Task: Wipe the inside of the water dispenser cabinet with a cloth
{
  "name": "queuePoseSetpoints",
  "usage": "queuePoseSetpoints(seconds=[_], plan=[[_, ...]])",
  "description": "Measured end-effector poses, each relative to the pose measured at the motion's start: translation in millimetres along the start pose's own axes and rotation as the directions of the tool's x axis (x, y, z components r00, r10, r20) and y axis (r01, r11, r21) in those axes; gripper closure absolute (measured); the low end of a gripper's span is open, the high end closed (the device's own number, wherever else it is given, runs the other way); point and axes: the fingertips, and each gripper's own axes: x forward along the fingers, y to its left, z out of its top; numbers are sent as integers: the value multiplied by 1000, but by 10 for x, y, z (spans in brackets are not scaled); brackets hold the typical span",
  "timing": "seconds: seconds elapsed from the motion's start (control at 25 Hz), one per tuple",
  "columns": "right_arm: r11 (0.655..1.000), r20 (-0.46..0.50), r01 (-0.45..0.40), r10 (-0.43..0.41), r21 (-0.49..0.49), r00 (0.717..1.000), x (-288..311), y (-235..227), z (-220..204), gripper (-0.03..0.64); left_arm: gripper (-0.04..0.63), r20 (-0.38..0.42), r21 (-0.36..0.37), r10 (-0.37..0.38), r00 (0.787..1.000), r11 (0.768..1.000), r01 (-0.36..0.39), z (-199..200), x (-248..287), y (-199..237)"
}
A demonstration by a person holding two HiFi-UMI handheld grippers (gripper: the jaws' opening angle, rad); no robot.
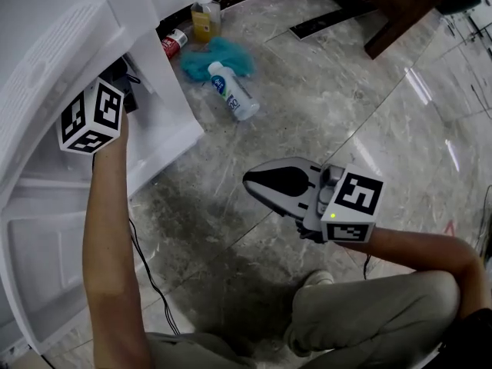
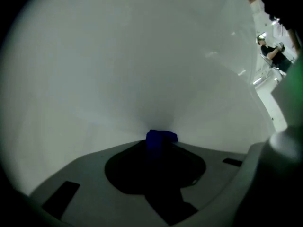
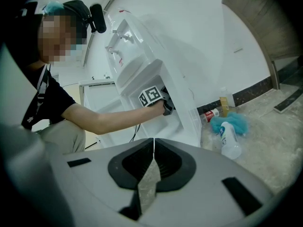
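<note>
My left gripper (image 2: 160, 148) was inside the water dispenser cabinet (image 1: 171, 91). Its jaws were pressed together on a fold of blue cloth (image 2: 161, 137), which protruded from the tips toward the white inner wall (image 2: 142, 56); contact with the wall could not be confirmed. My right gripper (image 1: 252, 180) was outside, over the marble floor (image 1: 330, 114), with its jaws fully together and nothing between them. A white bottle (image 1: 234, 92) lay against a teal cloth (image 1: 231, 52) near the cabinet.

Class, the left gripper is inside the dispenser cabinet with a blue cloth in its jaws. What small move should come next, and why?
Probably sweep the left gripper sideways along the white cabinet wall. Its jaws are shut on the blue cloth, whose tip points at the wall just ahead, so a short stroke should wipe it.
</note>
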Motion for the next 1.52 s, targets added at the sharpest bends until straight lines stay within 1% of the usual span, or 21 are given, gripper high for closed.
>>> queuePoseSetpoints(seconds=[0.12,0.24,0.32,0.4,0.48,0.56,0.64,0.72,0.88,0.96,1.0,1.04,1.08,1.12,1.2,1.28,1.32,1.44,1.52], plan=[[1000,0,-1,1,-12,1000,21,34,13,614,497,13,-6,-33,999,999,33,24,-85,-112],[999,-6,-4,4,-37,1000,37,85,43,614,497,-28,-15,-93,995,996,93,-39,-267,-253],[999,-3,-2,2,-46,1000,61,102,102,614,497,-52,-38,-143,988,989,141,-26,-395,-336],[998,10,-3,4,-62,1000,98,141,171,614,495,-79,-66,-206,975,977,201,-15,-560,-459],[997,33,2,1,-82,999,146,185,243,614,495,-111,-95,-285,952,957,275,-29,-770,-618],[994,60,2,5,-108,998,235,253,316,614,495,-157,-111,-363,919,931,349,-39,-1025,-749],[989,79,-8,20,-151,997,343,359,392,614,495,-202,-118,-425,882,905,409,-9,-1286,-828],[982,99,-8,27,-189,995,411,471,496,614,495,-228,-132,-469,854,883,450,71,-1529,-879],[974,145,-11,45,-227,988,556,695,746,612,495,-264,-164,-535,802,845,509,259,-2018,-871],[964,139,-26,65,-266,988,679,837,805,612,495,-270,-188,-573,774,819,542,364,-2260,-857],[957,121,-43,81,-287,989,756,920,797,607,495,-266,-206,-590,762,807,553,424,-2363,-850],[951,97,-67,101,-301,990,842,1005,764,550,495,-261,-221,-603,754,797,561,482,-2449,-843],[948,70,-92,119,-306,990,928,1085,714,441,495,-256,-230,-612,748,790,568,534,-2516,-835],[945,42,-115,134,-307,990,1003,1154,653,386,495,-251,-234,-619,744,785,574,581,-2563,-827],[936,-7,-136,142,-325,990,1096,1244,537,376,495,-233,-252,-625,745,779,575,671,-2616,-813],[930,-33,-130,126,-344,991,1137,1269,481,376,495,-204,-289,-635,745,766,574,768,-2648,-822],[930,-38,-123,117,-346,992,1154,1269,473,376,495,-190,-305,-646,740,755,581,815,-2665,-846],[928,-49,-116,105,-355,993,1213,1308,456,376,495,-162,-338,-685,710,715,612,922,-2749,-962],[929,-53,-121,110,-350,993,1227,1359,464,376,495,-153,-345,-700,698,700,625,966,-2805,-1014]])
